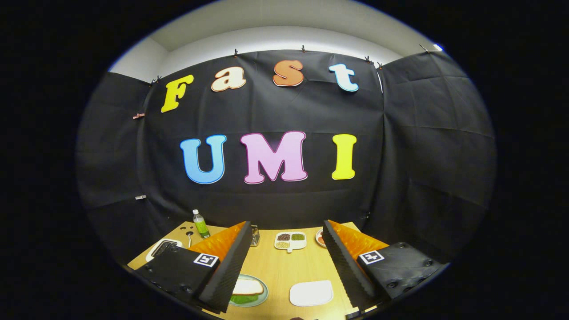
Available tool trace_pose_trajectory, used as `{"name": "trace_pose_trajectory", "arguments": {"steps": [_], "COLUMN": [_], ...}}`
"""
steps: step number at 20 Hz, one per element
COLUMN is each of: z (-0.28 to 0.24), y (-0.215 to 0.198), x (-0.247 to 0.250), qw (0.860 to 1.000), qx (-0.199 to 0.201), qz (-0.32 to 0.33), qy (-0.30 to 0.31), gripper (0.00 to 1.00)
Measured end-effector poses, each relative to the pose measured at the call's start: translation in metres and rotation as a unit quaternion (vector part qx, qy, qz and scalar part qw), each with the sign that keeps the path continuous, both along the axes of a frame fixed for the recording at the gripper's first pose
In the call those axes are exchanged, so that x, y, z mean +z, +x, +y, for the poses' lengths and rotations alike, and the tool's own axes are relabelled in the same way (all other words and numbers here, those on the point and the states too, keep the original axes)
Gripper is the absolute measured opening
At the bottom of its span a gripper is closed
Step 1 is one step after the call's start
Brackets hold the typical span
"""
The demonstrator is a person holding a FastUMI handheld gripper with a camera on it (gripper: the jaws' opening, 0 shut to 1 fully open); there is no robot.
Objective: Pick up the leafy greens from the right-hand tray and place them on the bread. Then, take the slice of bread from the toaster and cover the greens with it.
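My gripper (286, 227) is held high above the wooden table (284, 271), open, with nothing between its fingers. Below and between the fingers, close to the left finger, a grey-green plate (262, 297) holds a slice of bread (247, 286) lying on leafy greens (243, 299), whose green edge pokes out at the near side. To the right of the plate lies a white tray (311, 293) with a bare surface. The white toaster (164, 246) stands left of the left finger, partly hidden by it; I cannot make out its slots' contents.
A divided white dish (290, 240) with several fillings sits beyond the fingers. A green bottle (201, 224) stands near the toaster, a metal object (255, 235) peeks from behind the left finger, and a plate (320, 238) shows beside the right finger.
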State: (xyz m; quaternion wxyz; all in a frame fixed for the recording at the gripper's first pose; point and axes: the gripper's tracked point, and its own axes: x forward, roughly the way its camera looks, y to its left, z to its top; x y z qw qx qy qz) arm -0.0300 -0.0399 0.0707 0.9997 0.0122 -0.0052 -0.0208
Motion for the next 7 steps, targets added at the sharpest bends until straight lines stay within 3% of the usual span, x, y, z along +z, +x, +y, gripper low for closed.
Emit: {"name": "trace_pose_trajectory", "arguments": {"steps": [7], "z": [0.028], "y": [0.011], "x": [-0.004], "qw": [1.0], "qx": [0.0], "qz": [0.007], "qy": [0.005], "gripper": [0.99]}}
